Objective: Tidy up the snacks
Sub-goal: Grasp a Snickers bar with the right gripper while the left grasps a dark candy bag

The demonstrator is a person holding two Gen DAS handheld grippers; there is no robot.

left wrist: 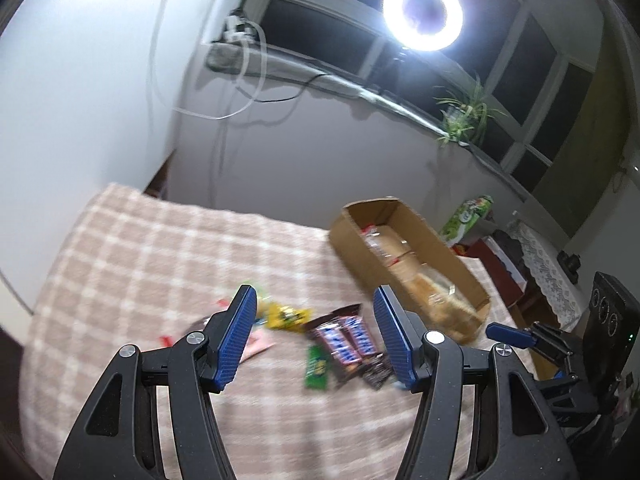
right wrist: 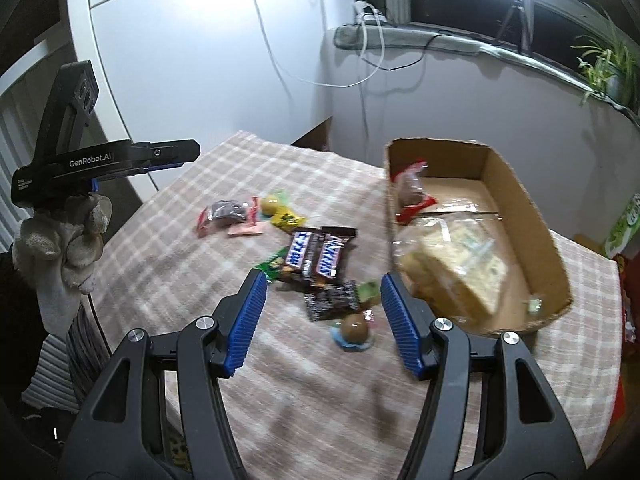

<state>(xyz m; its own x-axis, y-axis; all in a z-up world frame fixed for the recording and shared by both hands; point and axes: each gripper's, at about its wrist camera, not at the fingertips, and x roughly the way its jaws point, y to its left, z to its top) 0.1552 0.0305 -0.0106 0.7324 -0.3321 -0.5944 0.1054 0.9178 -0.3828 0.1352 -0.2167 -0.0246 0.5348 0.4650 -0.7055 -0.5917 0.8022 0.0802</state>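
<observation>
Snacks are scattered on the checked table beside a cardboard box; a ring lamp glares at the window. Wrappers are blurred. Both jaws are spread, empty.

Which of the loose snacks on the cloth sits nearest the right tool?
The round brown chocolate ball on a blue wrapper, lying just ahead between the right tool's open fingers; the Snickers bars lie farther off.

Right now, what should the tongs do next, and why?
Probably lower the right tongs onto the two Snickers bars and close. Both tongs are open and empty, the bars lie loose on the checked cloth, and the cardboard box beside them has room.
</observation>
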